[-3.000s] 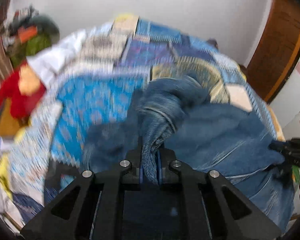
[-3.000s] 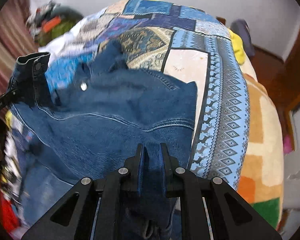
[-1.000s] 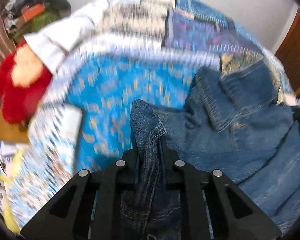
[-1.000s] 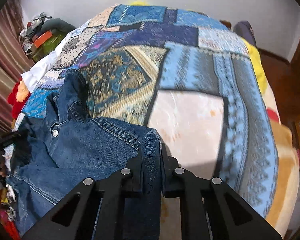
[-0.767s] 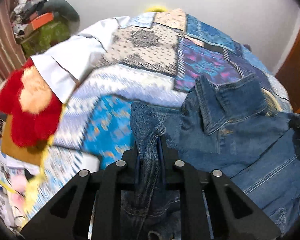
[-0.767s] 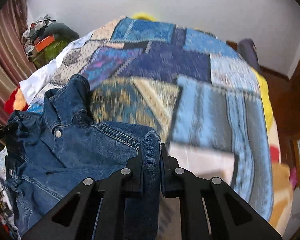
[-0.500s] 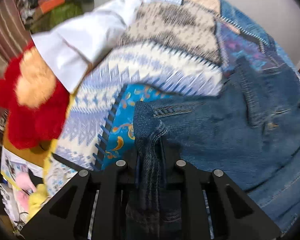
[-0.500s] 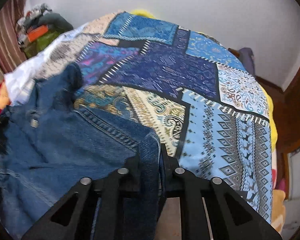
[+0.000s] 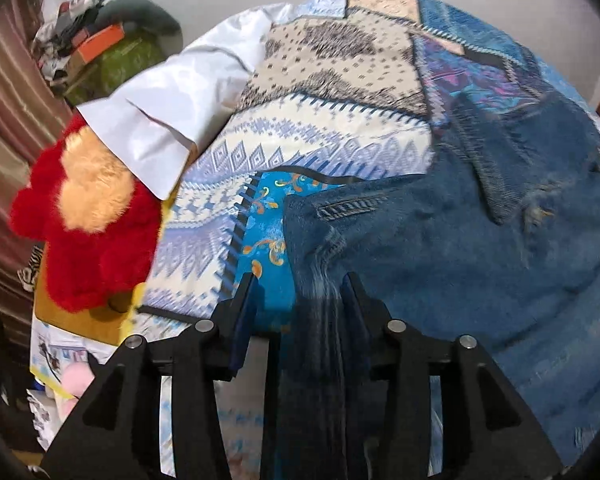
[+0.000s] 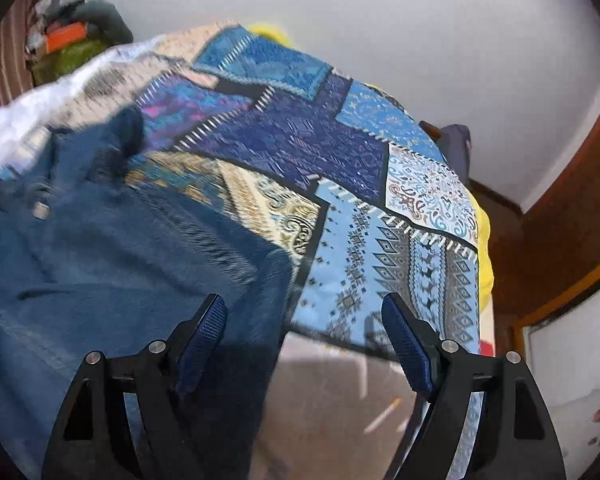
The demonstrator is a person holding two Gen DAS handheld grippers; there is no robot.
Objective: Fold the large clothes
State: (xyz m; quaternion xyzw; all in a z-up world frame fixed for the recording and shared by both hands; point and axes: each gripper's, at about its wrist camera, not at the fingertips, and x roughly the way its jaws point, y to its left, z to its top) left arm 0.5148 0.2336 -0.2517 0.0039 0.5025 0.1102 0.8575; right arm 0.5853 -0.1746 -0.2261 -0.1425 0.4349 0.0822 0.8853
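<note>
A blue denim jacket (image 9: 480, 248) lies spread on the patchwork bedspread (image 9: 340, 80), collar toward the far side. My left gripper (image 9: 300, 286) is open; the jacket's near corner slips down between its jaws, blurred. In the right wrist view the jacket (image 10: 100, 272) covers the left half of the bed. My right gripper (image 10: 304, 312) is wide open, and the jacket's right corner hangs loose between its fingers, nearer the left one.
A red and tan plush toy (image 9: 84, 216) and a white shirt (image 9: 172, 100) lie at the bed's left edge. A pile of clothes and boxes (image 9: 100, 48) stands in the far left corner. A wooden door (image 10: 572, 200) is on the right.
Both grippers held the jacket's near corners shut and carried it forward over the bed. Now both have opened and the denim is dropping out of them onto the bedspread.
</note>
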